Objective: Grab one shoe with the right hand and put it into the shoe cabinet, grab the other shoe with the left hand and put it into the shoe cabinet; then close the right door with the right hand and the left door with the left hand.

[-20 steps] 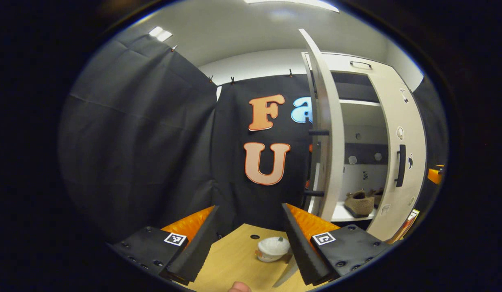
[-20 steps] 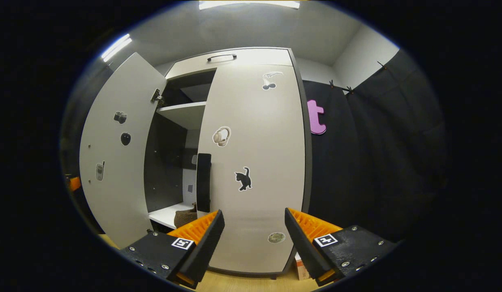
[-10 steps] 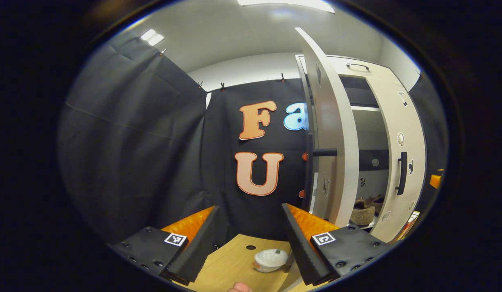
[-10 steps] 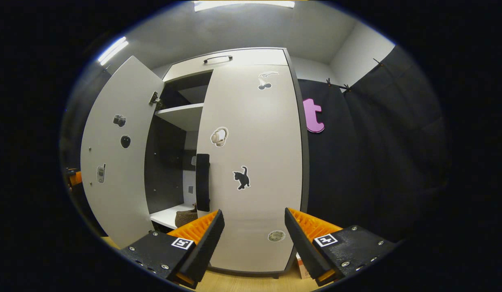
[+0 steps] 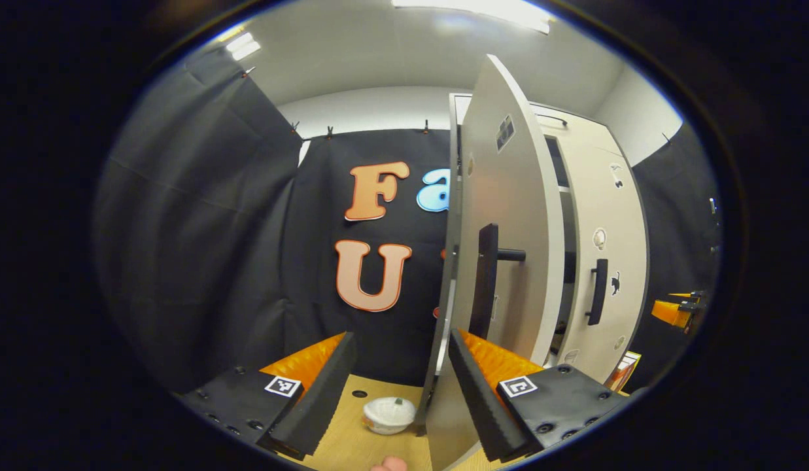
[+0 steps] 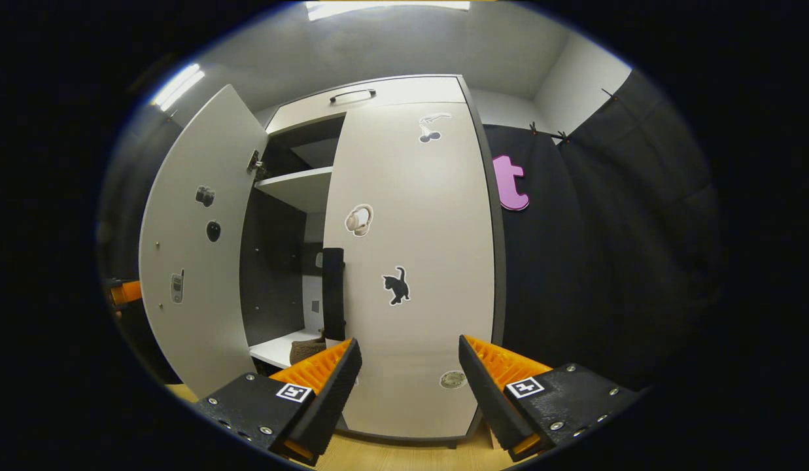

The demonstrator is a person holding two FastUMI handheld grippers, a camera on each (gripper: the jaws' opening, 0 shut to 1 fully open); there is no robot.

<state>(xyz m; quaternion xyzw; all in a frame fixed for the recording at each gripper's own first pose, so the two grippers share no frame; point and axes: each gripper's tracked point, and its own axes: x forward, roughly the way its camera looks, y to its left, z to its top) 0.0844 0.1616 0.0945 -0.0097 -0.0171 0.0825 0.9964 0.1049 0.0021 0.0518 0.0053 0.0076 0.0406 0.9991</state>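
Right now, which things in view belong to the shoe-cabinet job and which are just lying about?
Job:
left door, half open
right door, closed
shoe on the cabinet shelf
left gripper, open
right gripper, open

Lying about:
white bowl on the floor
orange box beside the cabinet

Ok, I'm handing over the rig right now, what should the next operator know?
Left tongs: open, holding nothing, at the outer face of the left door, low beside its handle.
Right tongs: open, holding nothing, in front of the right door.
Shoes: one shoe shows on the cabinet's lower shelf through the gap; I cannot confirm the second from here.
Done: the right door looks closed.
Left: the left door stands partly open; push it shut with the left tongs.
Note: a small white bowl sits on the floor near the left door's bottom edge.
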